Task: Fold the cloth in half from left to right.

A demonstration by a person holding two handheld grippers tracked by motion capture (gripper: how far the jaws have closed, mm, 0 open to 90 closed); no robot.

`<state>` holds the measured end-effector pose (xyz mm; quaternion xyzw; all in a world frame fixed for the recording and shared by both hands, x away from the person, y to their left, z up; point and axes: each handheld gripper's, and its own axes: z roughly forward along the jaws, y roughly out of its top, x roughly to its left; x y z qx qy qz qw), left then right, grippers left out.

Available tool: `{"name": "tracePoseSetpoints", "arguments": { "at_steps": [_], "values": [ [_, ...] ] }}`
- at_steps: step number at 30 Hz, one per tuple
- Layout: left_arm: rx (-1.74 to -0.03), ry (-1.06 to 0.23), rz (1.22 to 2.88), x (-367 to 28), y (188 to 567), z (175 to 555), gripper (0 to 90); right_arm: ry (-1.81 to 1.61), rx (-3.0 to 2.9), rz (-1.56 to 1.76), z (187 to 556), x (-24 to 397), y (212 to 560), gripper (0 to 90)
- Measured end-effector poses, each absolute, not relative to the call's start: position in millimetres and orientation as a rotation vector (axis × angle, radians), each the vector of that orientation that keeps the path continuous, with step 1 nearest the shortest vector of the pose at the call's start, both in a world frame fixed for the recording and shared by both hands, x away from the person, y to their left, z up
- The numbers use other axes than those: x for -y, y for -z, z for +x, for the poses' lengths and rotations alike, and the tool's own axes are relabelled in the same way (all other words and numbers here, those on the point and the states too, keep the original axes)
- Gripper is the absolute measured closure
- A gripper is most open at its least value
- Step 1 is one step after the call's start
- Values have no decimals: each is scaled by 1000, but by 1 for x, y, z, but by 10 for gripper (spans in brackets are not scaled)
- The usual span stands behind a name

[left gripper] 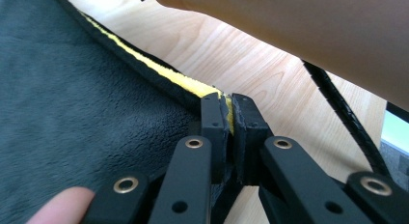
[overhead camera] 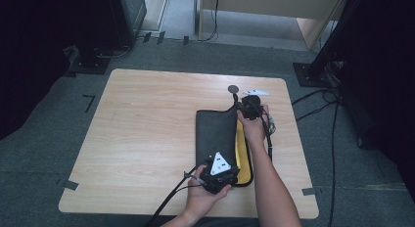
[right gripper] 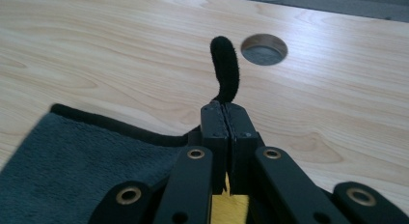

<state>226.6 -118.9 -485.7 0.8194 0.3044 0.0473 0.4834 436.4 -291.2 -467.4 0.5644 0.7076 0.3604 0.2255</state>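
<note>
The left hand-held gripper (left gripper: 229,113) is clamped on the near corner of a dark grey folded cloth with a yellow inner face (left gripper: 72,103), its jaws pinching the edge. The right hand-held gripper (right gripper: 228,119) is clamped on the cloth's far corner, a black tip curling up above the jaws. The cloth lies flat right of centre on the wooden surface (overhead camera: 147,119), near a round cable hole (overhead camera: 234,88).

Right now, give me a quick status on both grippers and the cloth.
Left gripper shut on the cloth's near corner, right gripper shut on its far corner. Cloth folded, dark side up, yellow edge showing. Table hole just beyond, nothing blocking.
</note>
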Motion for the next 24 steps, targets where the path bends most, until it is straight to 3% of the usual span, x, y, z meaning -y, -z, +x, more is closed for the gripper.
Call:
{"name": "tracePoseSetpoints", "arguments": {
  "at_steps": [2,3,6,16,20,24],
  "values": [
    [-745,-85,1995,120,488,226,690,-910,-1944,1554,436,295,475,799],
    [-739,-84,1989,118,487,224,609,-884,-1918,1568,436,298,478,703],
    [-741,-97,1964,100,480,222,519,-887,-1870,1631,430,309,481,632],
    [-859,-147,1983,24,485,235,497,-933,-1970,1579,384,307,471,580],
    [-866,-159,2016,9,492,230,495,-947,-2003,1595,356,302,474,553],
    [-830,-154,2058,5,498,219,486,-940,-2031,1565,317,302,477,598]
  ]
}}
